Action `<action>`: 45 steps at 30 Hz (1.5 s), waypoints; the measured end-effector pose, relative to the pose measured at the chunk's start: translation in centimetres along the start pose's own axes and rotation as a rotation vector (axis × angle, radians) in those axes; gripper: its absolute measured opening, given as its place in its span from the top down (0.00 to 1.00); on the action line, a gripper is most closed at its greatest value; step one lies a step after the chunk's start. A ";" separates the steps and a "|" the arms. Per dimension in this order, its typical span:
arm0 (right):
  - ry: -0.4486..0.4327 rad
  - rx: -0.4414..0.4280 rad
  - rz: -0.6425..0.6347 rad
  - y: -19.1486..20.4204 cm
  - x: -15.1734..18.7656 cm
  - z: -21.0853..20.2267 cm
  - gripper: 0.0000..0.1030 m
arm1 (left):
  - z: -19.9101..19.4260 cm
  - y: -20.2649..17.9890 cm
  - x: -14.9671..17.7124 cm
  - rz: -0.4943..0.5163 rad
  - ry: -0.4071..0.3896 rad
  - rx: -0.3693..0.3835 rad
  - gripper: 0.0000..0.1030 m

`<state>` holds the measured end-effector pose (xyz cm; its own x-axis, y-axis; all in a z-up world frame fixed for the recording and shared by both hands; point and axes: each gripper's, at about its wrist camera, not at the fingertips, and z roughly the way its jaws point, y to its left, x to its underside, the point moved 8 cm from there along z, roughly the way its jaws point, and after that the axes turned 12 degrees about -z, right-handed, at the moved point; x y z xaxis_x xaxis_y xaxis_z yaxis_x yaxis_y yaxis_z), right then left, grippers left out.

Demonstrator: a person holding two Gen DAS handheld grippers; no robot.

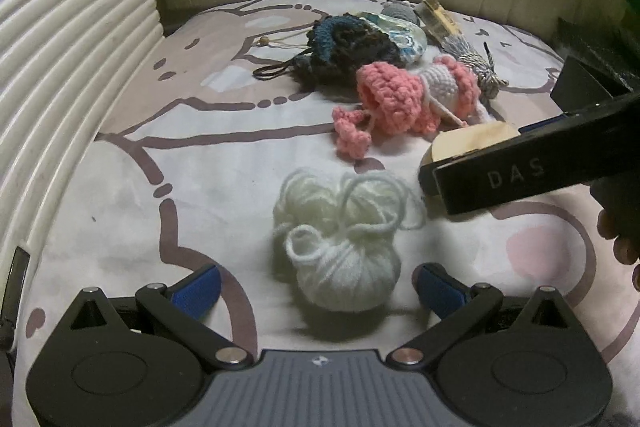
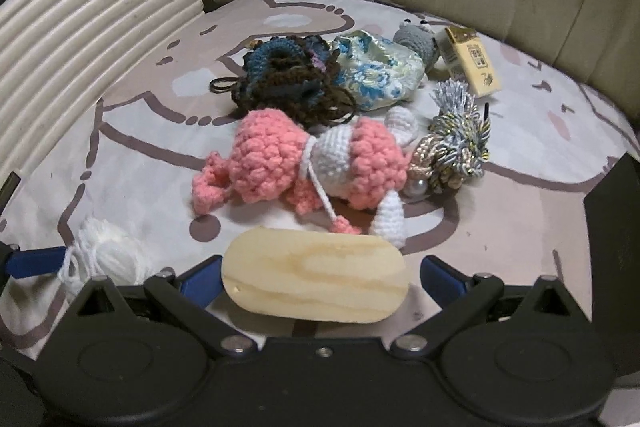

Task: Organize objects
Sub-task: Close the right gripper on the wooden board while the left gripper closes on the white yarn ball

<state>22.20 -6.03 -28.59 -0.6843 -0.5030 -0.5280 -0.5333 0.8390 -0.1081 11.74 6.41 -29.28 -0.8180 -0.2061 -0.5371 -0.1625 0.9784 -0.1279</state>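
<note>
From the left wrist: left gripper (image 1: 316, 287) spread wide, blue pads (image 1: 198, 287) clear of everything, nothing held; white yarn ball (image 1: 340, 239) resting on the patterned sheet (image 1: 120, 211) straight ahead, centred between the two fingers and reaching slightly past their tips, loose loops trailing toward the far side; no clear long axis, roughly round, so a straight close should catch it; beyond and to the right, the right gripper (image 1: 428, 179) crossing in, its black finger just above a wooden block (image 1: 472, 143); farther back, pink crochet doll (image 1: 404, 95) and dark crochet pouch (image 1: 348, 47) well apart from the yarn. From the right wrist: jaws likewise wide apart, gripping nothing; wooden block lying flat between the blue pads, long axis running across from finger to finger, ends near each pad but whether touching cannot be told; yarn ball low at the left edge, just beside the other gripper's blue pad; doll directly behind the block. Judged from both: left hand nearer the yarn, right hand nearer the block; likely each closes on its own piece.
</note>
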 end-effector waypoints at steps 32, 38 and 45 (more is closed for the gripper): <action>0.099 0.005 0.022 -3.1 2.8 -1.8 0.10 | -0.7 0.4 -2.3 -0.226 0.060 0.119 0.32; 0.120 0.010 0.014 -3.0 3.3 -1.4 0.09 | -0.7 0.3 -2.1 -0.191 0.073 0.075 0.51; 0.113 -0.015 0.055 -3.4 3.4 -2.1 0.10 | -1.4 0.0 -2.2 -0.163 0.069 0.067 0.57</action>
<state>20.64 -10.99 -28.20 -0.7635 -0.4776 -0.4347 -0.5007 0.8629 -0.0687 12.76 6.91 -26.91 -0.8199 -0.3580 -0.4467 -0.2610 0.9283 -0.2650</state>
